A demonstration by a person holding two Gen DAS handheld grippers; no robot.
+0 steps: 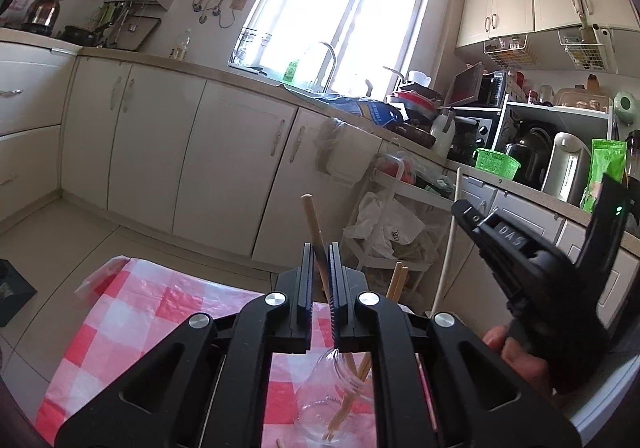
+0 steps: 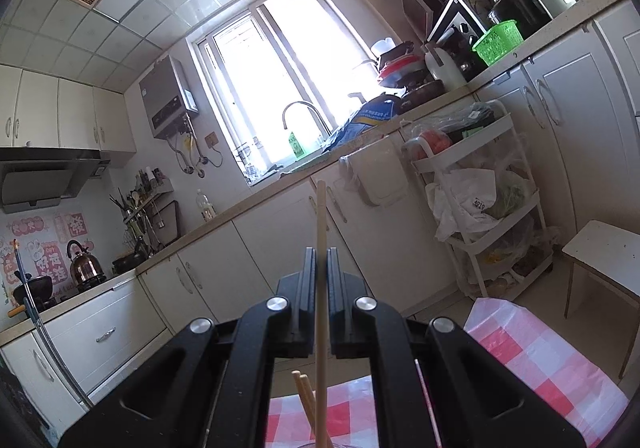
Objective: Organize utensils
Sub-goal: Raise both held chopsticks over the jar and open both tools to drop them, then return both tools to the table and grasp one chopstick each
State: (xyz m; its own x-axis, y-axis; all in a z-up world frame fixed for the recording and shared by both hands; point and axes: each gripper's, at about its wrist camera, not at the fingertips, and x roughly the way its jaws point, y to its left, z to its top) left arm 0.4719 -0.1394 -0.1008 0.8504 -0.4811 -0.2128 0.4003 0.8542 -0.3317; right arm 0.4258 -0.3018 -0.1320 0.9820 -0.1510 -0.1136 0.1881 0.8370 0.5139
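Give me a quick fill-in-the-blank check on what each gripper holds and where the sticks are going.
1. The left gripper is shut on one wooden ____.
2. The right gripper holds ____ chopstick.
3. Chopsticks already stand in a clear glass ____.
4. The tablecloth is checked white and ____.

Missing words: chopstick; one; jar; red

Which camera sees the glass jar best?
The left wrist view: the glass jar shows below the left gripper, with chopsticks standing inside. The right wrist view shows, at most, its rim at the bottom edge.
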